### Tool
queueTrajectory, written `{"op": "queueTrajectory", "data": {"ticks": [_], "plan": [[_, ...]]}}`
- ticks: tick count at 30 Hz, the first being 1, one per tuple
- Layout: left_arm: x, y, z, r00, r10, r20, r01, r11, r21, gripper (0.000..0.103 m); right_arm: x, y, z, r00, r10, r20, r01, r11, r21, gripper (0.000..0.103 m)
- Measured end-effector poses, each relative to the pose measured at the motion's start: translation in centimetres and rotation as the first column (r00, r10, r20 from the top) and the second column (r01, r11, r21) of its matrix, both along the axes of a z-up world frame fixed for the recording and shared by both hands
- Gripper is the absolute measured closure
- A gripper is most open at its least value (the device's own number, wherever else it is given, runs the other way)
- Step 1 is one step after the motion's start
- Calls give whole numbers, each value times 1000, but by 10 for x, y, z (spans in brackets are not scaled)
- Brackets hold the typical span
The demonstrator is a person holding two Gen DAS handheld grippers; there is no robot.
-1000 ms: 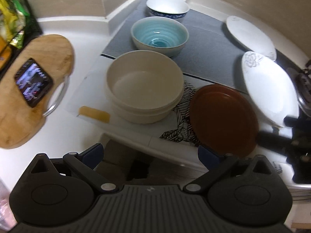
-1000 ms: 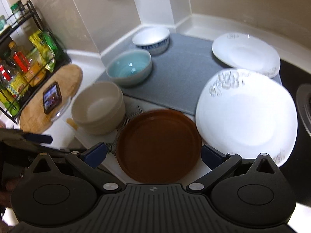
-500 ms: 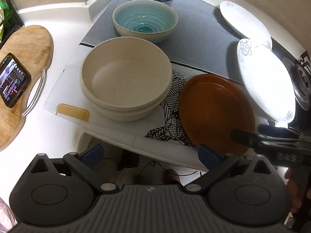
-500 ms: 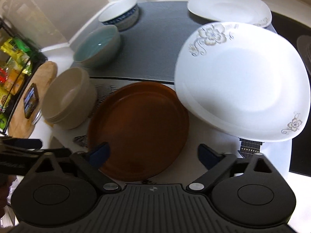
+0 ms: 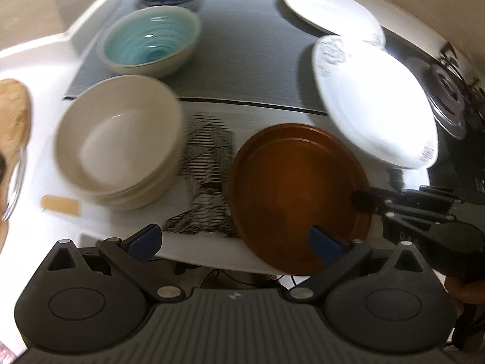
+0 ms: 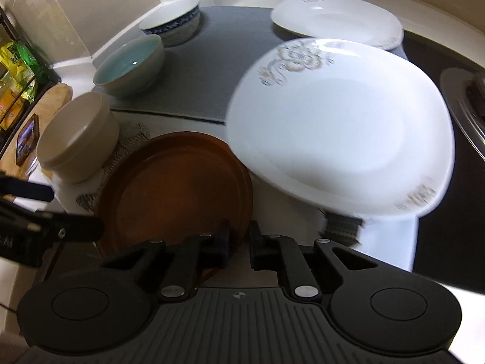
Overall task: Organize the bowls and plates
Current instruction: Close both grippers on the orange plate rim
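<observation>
Flowered plate [image 6: 339, 127] overlapping brown plate [image 6: 175, 188]

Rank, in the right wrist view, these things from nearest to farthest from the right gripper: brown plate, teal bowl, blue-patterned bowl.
1. brown plate: at the right gripper, its rim between the jaws.
2. teal bowl: upper left, on the grey mat.
3. blue-patterned bowl: beyond it, by the corner.
</observation>
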State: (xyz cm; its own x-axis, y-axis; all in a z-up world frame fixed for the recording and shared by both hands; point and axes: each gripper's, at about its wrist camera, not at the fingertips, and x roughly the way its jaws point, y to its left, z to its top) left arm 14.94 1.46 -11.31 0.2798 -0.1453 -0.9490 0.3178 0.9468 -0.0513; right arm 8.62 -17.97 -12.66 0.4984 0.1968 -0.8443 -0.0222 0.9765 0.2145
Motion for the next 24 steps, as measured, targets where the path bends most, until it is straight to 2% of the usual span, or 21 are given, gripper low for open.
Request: {"op": "queueTrajectory", "data": {"ticks": [7,9,11,12,13,15,17,18,19,24], "plan": [[0,-33,-12,997,-69,-27,67,996,-59,0,-21,-17,0,1000,-28,-12,29,1000,9,90],[1,-38,-13,998,-64,-20,62,994,-85,8,-23,-18,-1,999,-34,-10,34,999,17,90],[4,-40,-16,997,-57,-48,52,993,-109,24,-27,-20,-1,999,-38,-6,38,999,25,90],[6,-40,-19,997,-41,-63,34,993,-109,26,-28,-21,-1,999,-41,-5,41,999,27,90],[9,-40,-21,997,-25,-69,17,994,-110,31,-28,-21,-1,999,-41,-2,41,999,27,90],[12,-37,-25,998,14,-63,-19,996,-89,46,-28,-20,-1,999,-40,2,40,999,24,90],[12,-34,-23,998,41,-46,-44,997,-70,72,-27,-18,0,999,-32,-2,32,999,16,90],[12,-31,-21,998,46,-39,-48,997,-60,78,-26,-17,1,1000,-26,-7,26,1000,10,90],[11,-28,-19,998,47,-41,-49,997,-59,82,-26,-17,2,1000,-24,-12,24,1000,9,90],[1,-15,-3,999,24,-42,-27,998,-55,82,-27,-13,12,999,19,-35,-18,999,45,90]]}}
